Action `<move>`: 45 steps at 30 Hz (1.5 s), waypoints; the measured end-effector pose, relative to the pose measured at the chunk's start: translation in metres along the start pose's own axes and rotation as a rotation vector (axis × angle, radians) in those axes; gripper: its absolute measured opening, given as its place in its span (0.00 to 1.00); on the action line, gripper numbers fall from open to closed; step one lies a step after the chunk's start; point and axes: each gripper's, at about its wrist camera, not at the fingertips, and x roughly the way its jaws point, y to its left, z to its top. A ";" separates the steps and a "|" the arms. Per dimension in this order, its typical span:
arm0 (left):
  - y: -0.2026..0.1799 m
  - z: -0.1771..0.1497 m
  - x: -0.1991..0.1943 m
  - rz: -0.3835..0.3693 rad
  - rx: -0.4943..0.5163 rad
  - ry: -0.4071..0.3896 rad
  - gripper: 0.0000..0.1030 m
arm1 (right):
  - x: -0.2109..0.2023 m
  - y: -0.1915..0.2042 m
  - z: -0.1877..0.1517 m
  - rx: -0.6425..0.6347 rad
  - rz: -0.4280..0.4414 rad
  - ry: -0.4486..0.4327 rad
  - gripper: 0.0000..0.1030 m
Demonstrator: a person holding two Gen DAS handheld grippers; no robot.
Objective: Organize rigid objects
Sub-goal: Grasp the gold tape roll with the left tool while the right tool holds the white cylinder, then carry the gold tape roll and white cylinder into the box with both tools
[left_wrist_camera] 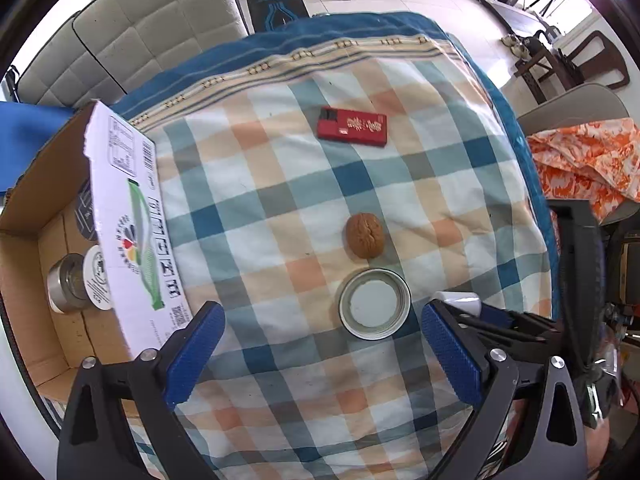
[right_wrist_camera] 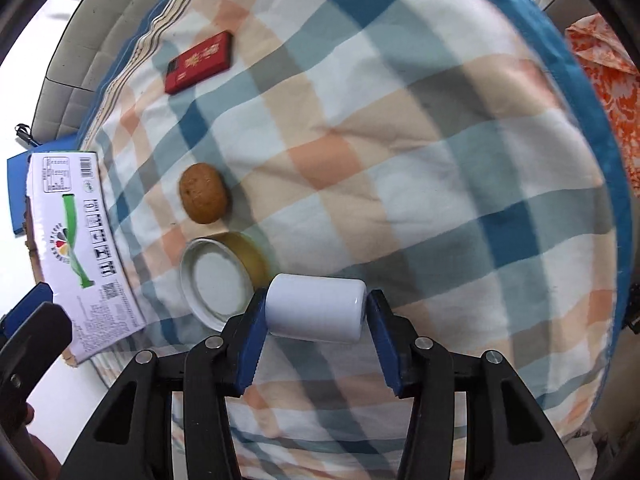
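right gripper [right_wrist_camera: 316, 314]: fingers pinching white jar [right_wrist_camera: 316, 308] on its side, above checked cloth [right_wrist_camera: 440, 160] | left gripper [left_wrist_camera: 322, 344]: fingers spread, holding nothing | beyond: upturned lid [left_wrist_camera: 375, 304], then walnut [left_wrist_camera: 365, 235], then red box [left_wrist_camera: 352, 126] | left wrist only: inside of cardboard box [left_wrist_camera: 24, 216], metal tin [left_wrist_camera: 66, 283] there

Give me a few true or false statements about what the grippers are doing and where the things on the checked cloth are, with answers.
1. The right gripper is shut on a white cylinder. True.
2. The left gripper holds the walnut. False: it is open and empty.
3. The lid lies between the walnut and the left gripper. True.
4. The red box is inside the carton. False: it lies on the cloth.
5. A jar lies in the carton. True.
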 end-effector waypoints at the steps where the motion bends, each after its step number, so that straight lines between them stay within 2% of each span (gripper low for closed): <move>1: -0.003 0.000 0.004 -0.005 0.002 0.009 0.98 | -0.001 -0.006 0.000 0.005 -0.007 -0.001 0.50; 5: -0.012 0.001 0.025 -0.030 0.010 0.048 0.98 | -0.005 -0.037 -0.001 0.034 -0.043 -0.004 0.50; 9: -0.021 0.003 0.059 -0.065 0.013 0.129 0.98 | -0.006 -0.055 -0.001 0.055 -0.043 -0.006 0.50; 15: -0.033 0.004 0.090 -0.043 0.054 0.170 0.98 | -0.008 -0.063 0.001 0.051 -0.062 -0.013 0.50; 18: -0.036 0.004 0.101 -0.035 0.066 0.188 0.92 | -0.005 -0.064 0.003 0.051 -0.073 -0.012 0.50; 22: -0.036 0.006 0.112 -0.025 0.077 0.204 0.91 | 0.001 -0.061 0.006 0.055 -0.075 -0.011 0.50; 23: -0.038 0.005 0.117 -0.018 0.088 0.213 0.88 | -0.001 -0.065 0.006 0.054 -0.076 -0.010 0.50; 24: -0.038 0.005 0.121 -0.011 0.096 0.223 0.78 | -0.001 -0.066 0.007 0.051 -0.079 -0.010 0.50; 25: -0.040 0.005 0.124 0.000 0.105 0.227 0.78 | -0.001 -0.066 0.007 0.034 -0.072 -0.015 0.50; 29: -0.048 0.003 0.125 0.026 0.135 0.204 0.74 | 0.001 -0.067 0.009 0.031 -0.080 -0.014 0.50; 33: -0.052 0.000 0.121 0.038 0.144 0.179 0.61 | 0.007 -0.057 0.007 0.029 -0.089 -0.013 0.50; 39: -0.047 0.000 0.108 0.031 0.139 0.154 0.61 | 0.003 -0.046 0.002 0.013 -0.116 -0.017 0.50; 45: -0.041 -0.011 0.075 0.007 0.124 0.095 0.61 | -0.011 -0.032 -0.004 -0.007 -0.115 -0.037 0.50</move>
